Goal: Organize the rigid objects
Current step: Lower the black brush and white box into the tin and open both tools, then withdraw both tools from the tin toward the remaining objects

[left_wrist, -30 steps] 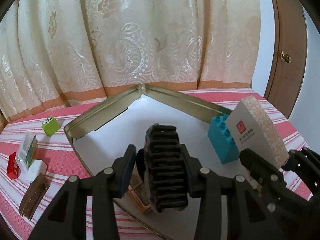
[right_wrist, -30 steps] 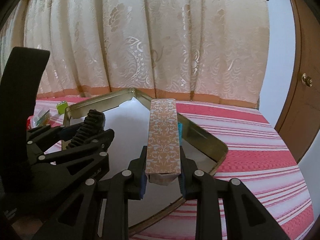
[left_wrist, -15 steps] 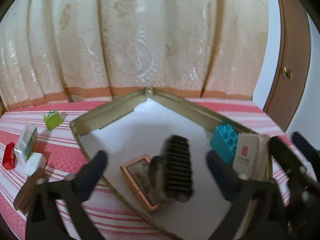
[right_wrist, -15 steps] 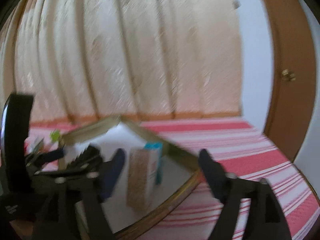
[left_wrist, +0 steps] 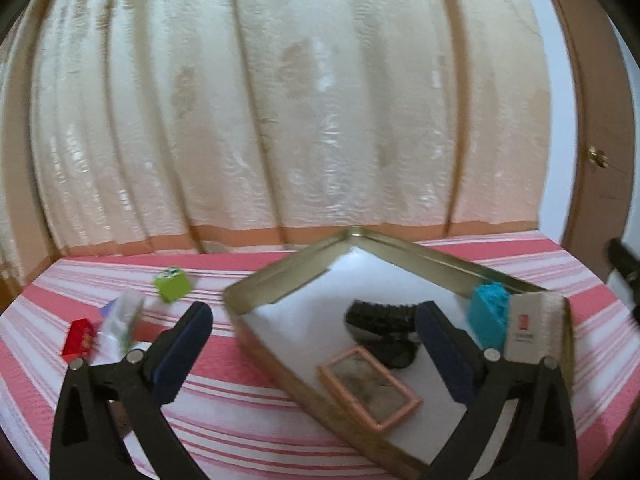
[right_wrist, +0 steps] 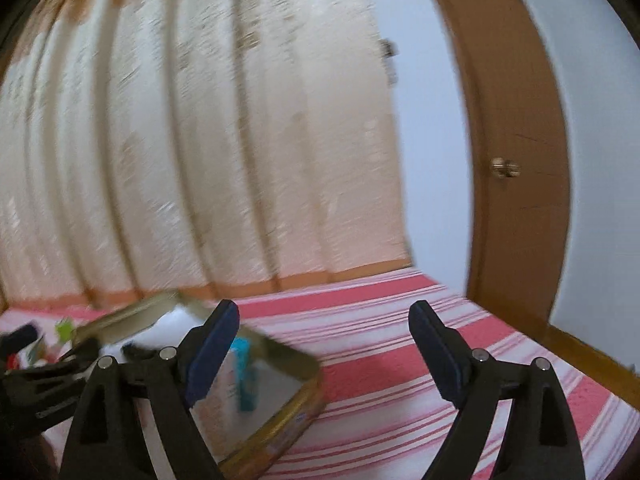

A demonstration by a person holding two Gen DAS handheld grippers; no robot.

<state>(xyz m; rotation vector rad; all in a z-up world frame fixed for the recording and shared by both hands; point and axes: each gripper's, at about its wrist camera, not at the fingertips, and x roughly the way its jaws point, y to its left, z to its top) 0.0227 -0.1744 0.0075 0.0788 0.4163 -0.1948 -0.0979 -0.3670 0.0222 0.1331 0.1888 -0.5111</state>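
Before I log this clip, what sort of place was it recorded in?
Probably a bedroom or similar room at home: cream floral embossed curtains hang behind a surface spread with a pink-and-white striped cloth, and a brown wooden door with a brass knob stands to the right. No lab or workshop fittings show.

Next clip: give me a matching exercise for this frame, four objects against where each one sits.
Objects:
1. black comb
2. green block
3. blue brick
4. pink-framed box

Places:
A. on the striped cloth, outside the tray
B. in the tray, against its right wall beside the white box
C. in the tray, near its front edge
D. in the tray, around the middle

Pairs: 1-D, 2-A, 3-B, 4-C
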